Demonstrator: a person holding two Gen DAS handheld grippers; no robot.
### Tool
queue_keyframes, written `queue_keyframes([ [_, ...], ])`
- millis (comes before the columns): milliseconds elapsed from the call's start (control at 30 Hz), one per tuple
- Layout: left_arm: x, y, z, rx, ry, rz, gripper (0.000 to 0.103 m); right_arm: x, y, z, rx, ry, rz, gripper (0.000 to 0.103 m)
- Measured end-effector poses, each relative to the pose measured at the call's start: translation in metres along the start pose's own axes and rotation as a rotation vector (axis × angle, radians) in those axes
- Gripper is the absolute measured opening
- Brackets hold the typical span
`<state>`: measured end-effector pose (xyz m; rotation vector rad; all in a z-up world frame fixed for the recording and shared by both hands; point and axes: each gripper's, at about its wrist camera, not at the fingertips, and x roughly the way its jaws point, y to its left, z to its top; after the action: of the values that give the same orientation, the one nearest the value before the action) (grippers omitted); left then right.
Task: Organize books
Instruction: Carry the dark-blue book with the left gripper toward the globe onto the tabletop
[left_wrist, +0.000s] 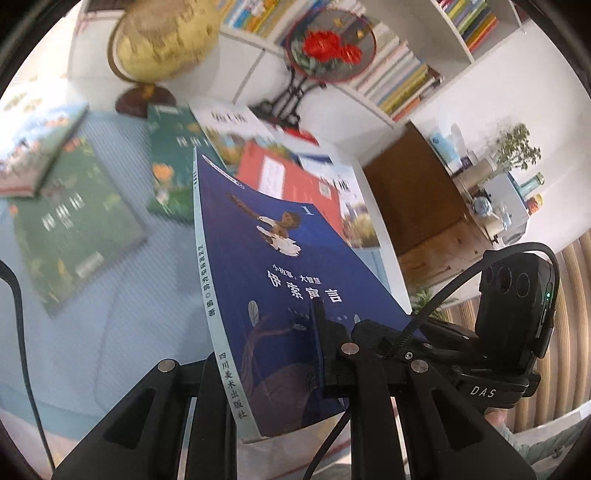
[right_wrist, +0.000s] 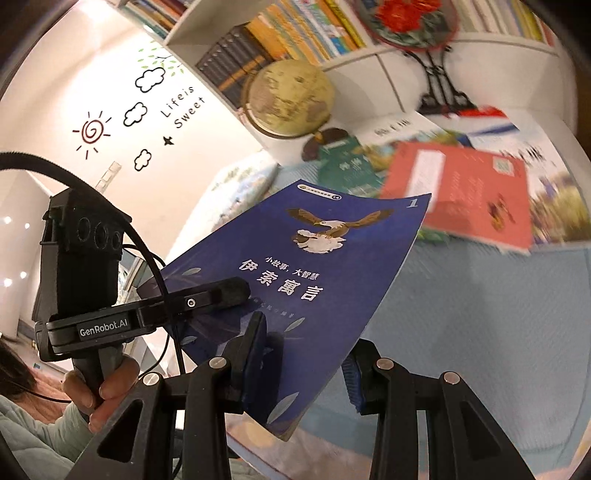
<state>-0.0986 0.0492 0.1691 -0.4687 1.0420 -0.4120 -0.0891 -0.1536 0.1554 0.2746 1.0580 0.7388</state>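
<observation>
Both tongs are lifting the blue book clear of the tabletop, ready for shelving

The blue book (left_wrist: 280, 280) is hanging tilted in the air over the near part of the tabletop (left_wrist: 110, 350). The left tongs (left_wrist: 264, 332) are clenching its lower cover by the spine. The right tongs (right_wrist: 304, 339) are straddling its bottom edge, one pad on the cover, though whether they are gripping I cannot tell. Judging the step, the thin paperback is sagging, so it is calling for support from both sides and a level spine before it goes toward the bookshelf (left_wrist: 406, 85) past the globe (left_wrist: 166, 33). The cover is reading 伊索寓言, 小故事,大智慧 and "1"; the spine is ending 四川美术出版社. The tools are showing "GenRobot.AI" and "DAS", and the wall "Life is Sweet"
</observation>
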Motion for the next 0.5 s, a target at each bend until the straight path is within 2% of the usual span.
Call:
queue_keyframes([
  [200,-0.031,0.041,0.037,0.02,-0.049,0.051,0.013,0.042,0.039,0.041,-0.063,0.014,0.006,0.038],
  [500,-0.059,0.141,0.083,-0.034,-0.079,0.074,0.014,0.138,0.1,0.097,-0.144,0.066,0.015,0.038],
])
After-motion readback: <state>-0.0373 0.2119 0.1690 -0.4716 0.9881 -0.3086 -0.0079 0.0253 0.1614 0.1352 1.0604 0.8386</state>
